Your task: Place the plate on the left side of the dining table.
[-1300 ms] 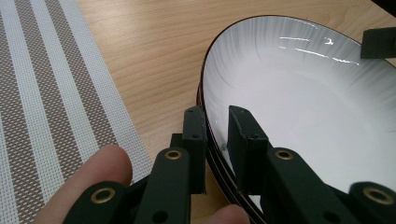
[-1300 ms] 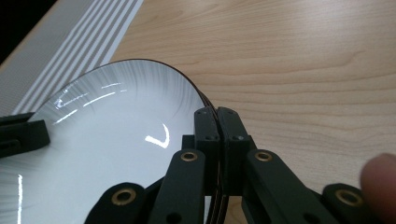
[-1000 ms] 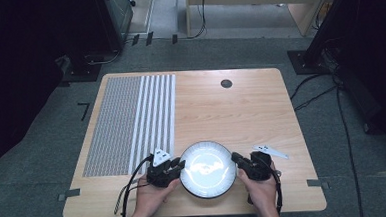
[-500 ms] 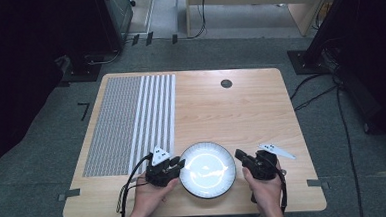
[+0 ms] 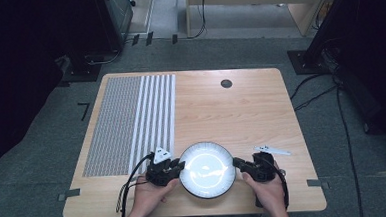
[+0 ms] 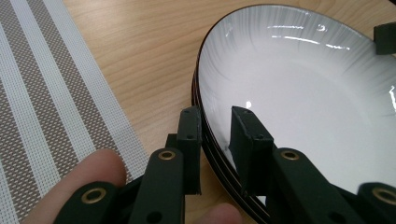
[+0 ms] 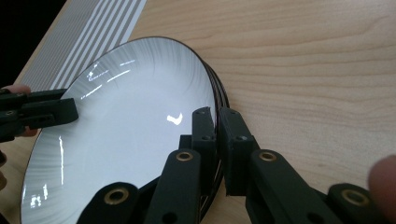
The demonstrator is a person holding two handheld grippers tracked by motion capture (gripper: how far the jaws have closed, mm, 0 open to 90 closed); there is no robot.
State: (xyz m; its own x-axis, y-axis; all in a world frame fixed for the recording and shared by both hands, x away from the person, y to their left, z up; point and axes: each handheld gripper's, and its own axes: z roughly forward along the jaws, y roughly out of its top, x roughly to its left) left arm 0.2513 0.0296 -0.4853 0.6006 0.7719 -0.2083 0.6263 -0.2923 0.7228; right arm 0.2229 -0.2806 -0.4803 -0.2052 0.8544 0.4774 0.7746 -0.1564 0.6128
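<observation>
The plate (image 5: 206, 169) sits at the near edge of the table (image 5: 241, 111), about midway along it, just right of the striped placemat (image 5: 131, 121); its rim shows stacked dark lines in both gripper views, so it may be more than one plate, though you cannot tell for certain.

Your left gripper (image 5: 173, 166) lies at the plate's left rim, your right gripper (image 5: 240, 164) at its right rim, facing each other across the dish; each hand is equally near. In the left gripper view the left gripper (image 6: 215, 140) has one jaw outside the rim and one inside over the white face, drawn in on the edge; in the right gripper view the right gripper (image 7: 217, 133) straddles the opposite rim, its jaws nearly together with the rim pinched between them, having just eased open a touch.

The plate is round and has no long axis; it lies flat, face up. The line that matters runs rim to rim between your two grippers, parallel to the near edge; any lift depends, in my judgement, on both ends rising level.
</observation>
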